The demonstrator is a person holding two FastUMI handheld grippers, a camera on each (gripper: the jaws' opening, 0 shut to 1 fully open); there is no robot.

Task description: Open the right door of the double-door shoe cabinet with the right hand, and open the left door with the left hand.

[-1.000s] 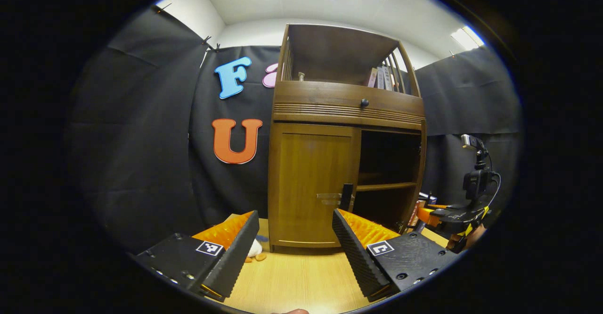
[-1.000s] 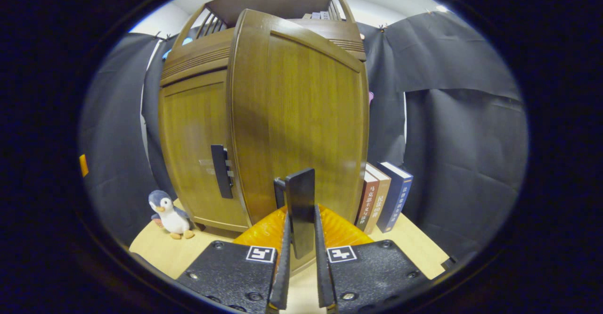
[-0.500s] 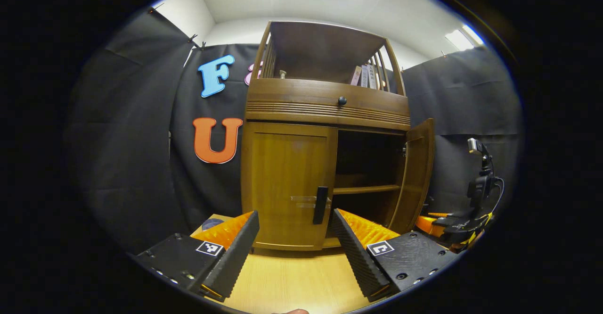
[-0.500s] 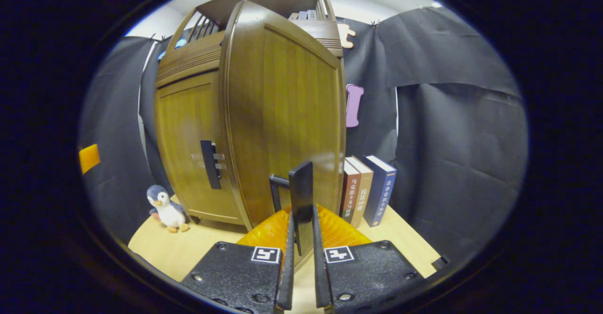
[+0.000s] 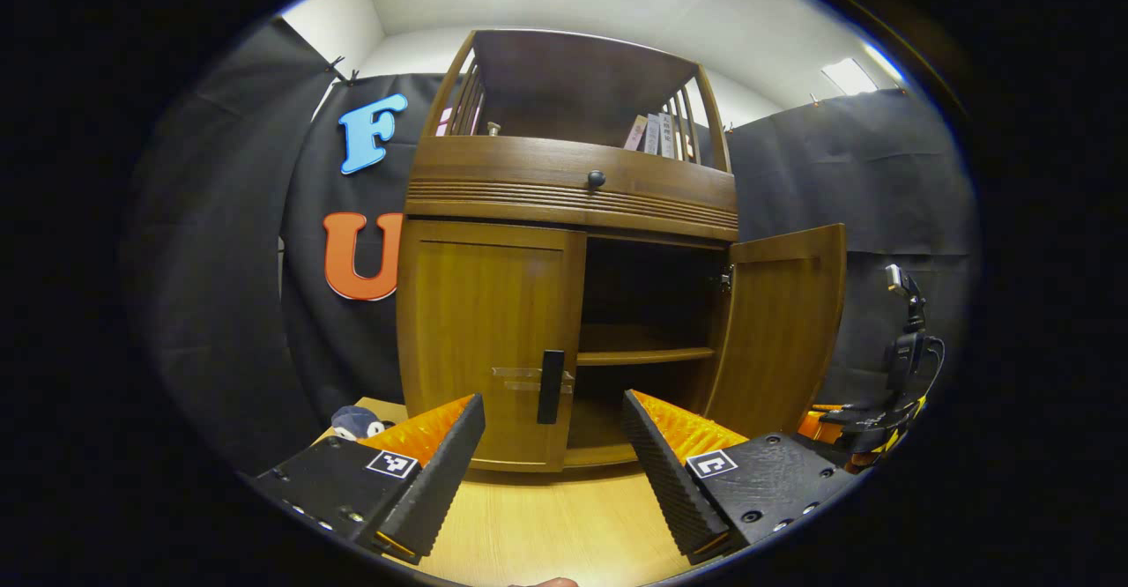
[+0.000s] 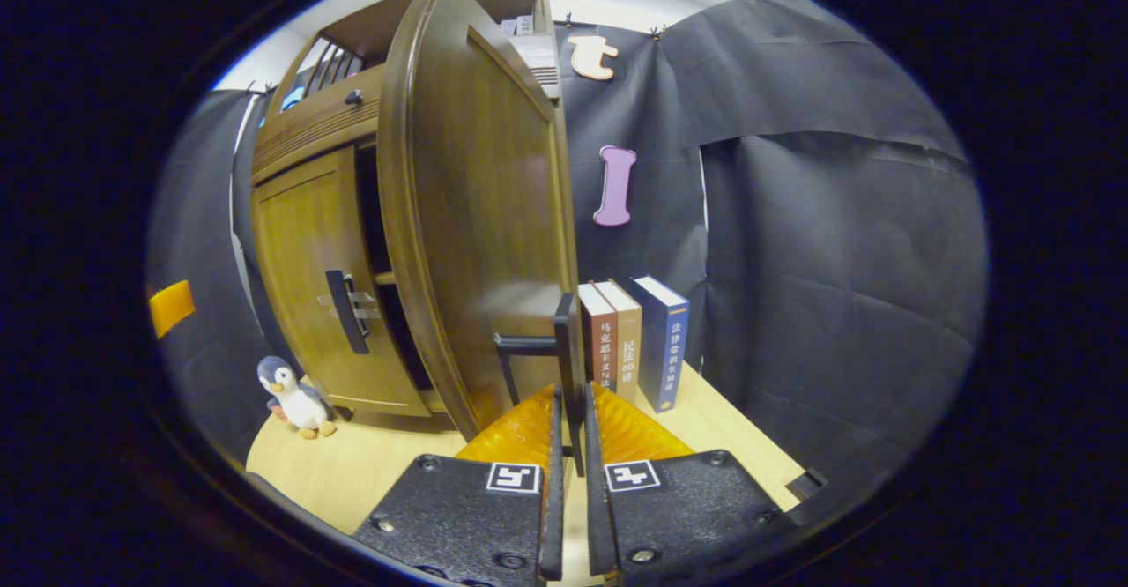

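Right tool (image 6: 570, 446) clenched on the right door's handle (image 6: 567, 340), lower centre; left tool (image 5: 551, 455) released before the shut left door (image 5: 489, 349).

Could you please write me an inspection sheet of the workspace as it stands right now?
Surface: light wooden tabletop, bare in front of the cabinet.
Job's things: shoe cabinet; right door swung wide open, shelf visible inside; left door shut, its handle untouched.
Clutter: penguin toy left of the cabinet; three upright books to its right; more books on its top shelf.
Grippers: left gripper open, short of the left door's handle; right gripper shut on the right door's handle.
Cables: black cable on the right gripper.
Surroundings: black cloth walls, ceiling lights.
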